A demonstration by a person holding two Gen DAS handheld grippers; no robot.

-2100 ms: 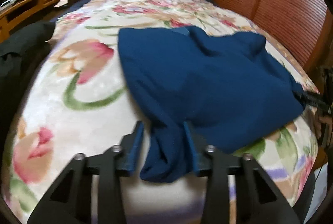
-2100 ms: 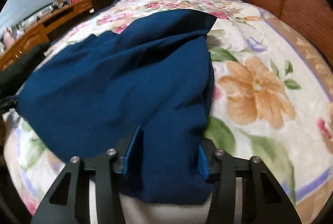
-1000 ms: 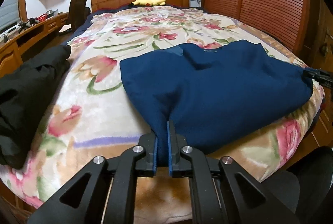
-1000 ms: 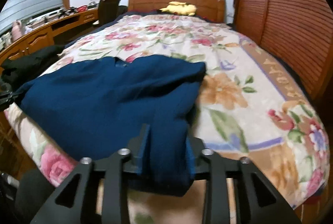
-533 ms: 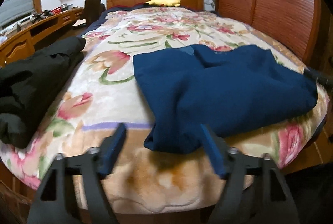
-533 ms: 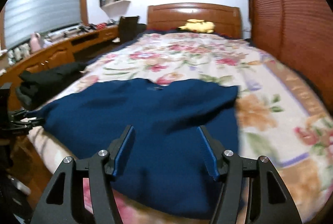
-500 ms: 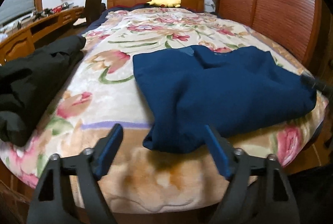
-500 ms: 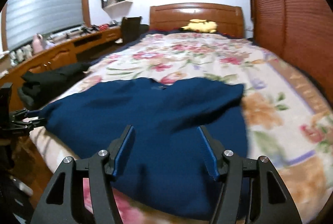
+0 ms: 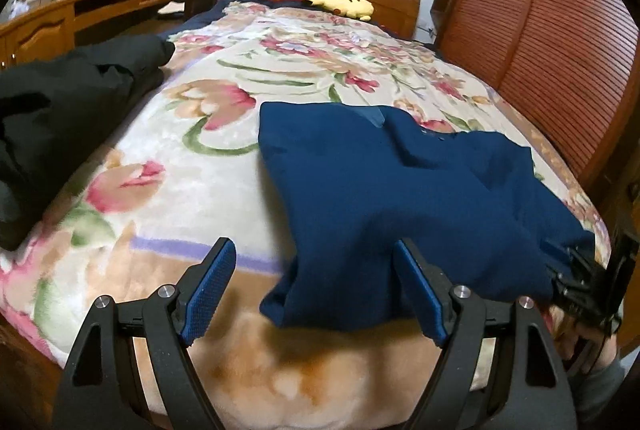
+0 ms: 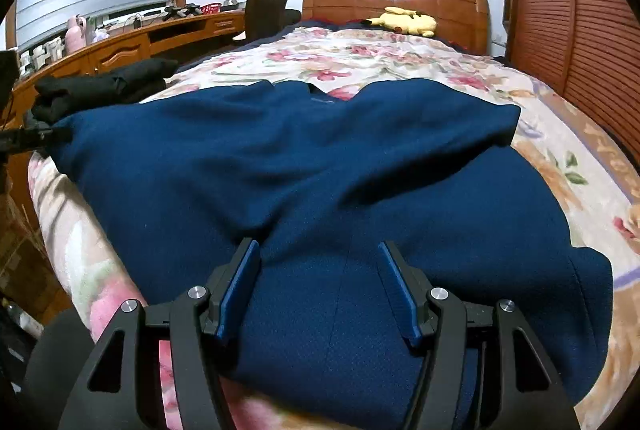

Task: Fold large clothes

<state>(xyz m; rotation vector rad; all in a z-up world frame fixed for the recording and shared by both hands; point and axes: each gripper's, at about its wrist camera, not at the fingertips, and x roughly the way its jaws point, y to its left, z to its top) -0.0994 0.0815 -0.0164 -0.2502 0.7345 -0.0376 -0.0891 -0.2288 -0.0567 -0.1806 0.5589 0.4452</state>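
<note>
Both grippers, left gripper (image 9: pixel 314 272) and right gripper (image 10: pixel 320 274), have released the blue garment (image 9: pixel 400 182).

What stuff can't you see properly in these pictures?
- Shirt's near hem: right wrist view, cut off by the bottom edge and the right gripper.
- Black clothes: left wrist view, cut off at the left edge; what they are is unclear.
- Desk clutter: right wrist view, too small.
- Yellow plush: both views, far and small.
</note>
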